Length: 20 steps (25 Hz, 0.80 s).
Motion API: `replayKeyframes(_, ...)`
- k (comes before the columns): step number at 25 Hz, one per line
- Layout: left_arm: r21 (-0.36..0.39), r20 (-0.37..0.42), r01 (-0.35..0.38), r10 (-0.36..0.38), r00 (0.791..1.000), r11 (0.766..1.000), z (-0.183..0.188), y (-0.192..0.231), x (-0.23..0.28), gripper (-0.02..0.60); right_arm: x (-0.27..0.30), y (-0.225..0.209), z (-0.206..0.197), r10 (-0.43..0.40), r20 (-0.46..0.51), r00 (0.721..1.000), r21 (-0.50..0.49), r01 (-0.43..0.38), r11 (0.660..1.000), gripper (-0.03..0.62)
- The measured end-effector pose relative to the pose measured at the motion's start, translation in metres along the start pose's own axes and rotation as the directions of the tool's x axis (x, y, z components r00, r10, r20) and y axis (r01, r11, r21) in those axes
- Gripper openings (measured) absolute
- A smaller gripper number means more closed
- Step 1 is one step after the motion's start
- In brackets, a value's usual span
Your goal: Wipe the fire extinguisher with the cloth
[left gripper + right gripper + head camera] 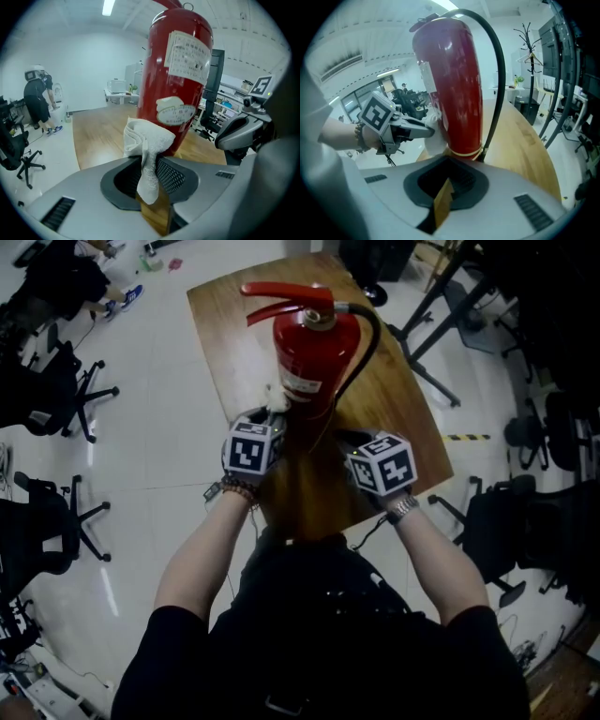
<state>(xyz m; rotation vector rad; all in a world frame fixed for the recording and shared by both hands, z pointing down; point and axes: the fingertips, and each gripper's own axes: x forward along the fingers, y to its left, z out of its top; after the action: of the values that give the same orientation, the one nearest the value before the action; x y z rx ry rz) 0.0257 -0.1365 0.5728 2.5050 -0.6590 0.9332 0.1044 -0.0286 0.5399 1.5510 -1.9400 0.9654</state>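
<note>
Extinguisher [176, 75]: stands upright on the table [403, 409], long axis vertical.
Left gripper [149, 185]: jaws pinch the cloth [150, 138]; cloth just beside the lower red body, contact unclear.
Right gripper [443, 204]: jaws pressed together, empty, near the base.
Direction: the body lies straight ahead of the left jaws, so the left hand should wipe.

Wooden table [405, 395], office chairs [42, 531], coat stand [530, 56]

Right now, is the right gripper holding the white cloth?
No, the cloth hangs pinched in the left gripper, while the right gripper has its fingers shut on nothing.
</note>
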Motion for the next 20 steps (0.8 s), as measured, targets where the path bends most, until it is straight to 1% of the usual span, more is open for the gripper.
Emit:
replayKeyframes(4,-0.025,0.049,-0.06,0.062,0.997,0.998,0.025,-0.003,-0.026,0.091,-0.002,-0.007,0.004,0.044,0.0,0.999,-0.04,-0.044,0.998,0.023)
replayKeyframes(9,-0.078,0.122,-0.135,0.144,0.982,0.988,0.054,-0.004,-0.056,0.091,-0.002,-0.008,0.008,0.106,-0.001,0.994,-0.091,-0.106,0.99,0.023)
replayKeyframes(14,-0.128,0.18,-0.206,0.227,0.957,0.97,0.077,0.0,-0.095,0.091,-0.007,-0.007,0.015,0.152,-0.002,0.988,-0.144,-0.15,0.978,0.023)
replayKeyframes(18,-0.161,0.24,-0.24,0.274,0.931,0.957,0.101,-0.009,-0.131,0.091,-0.018,-0.007,0.022,0.179,0.006,0.984,-0.183,-0.175,0.968,0.023)
replayKeyframes(20,-0.167,0.255,-0.253,0.29,0.923,0.953,0.108,-0.016,-0.144,0.091,-0.023,-0.006,0.024,0.193,0.008,0.981,-0.199,-0.187,0.962,0.023)
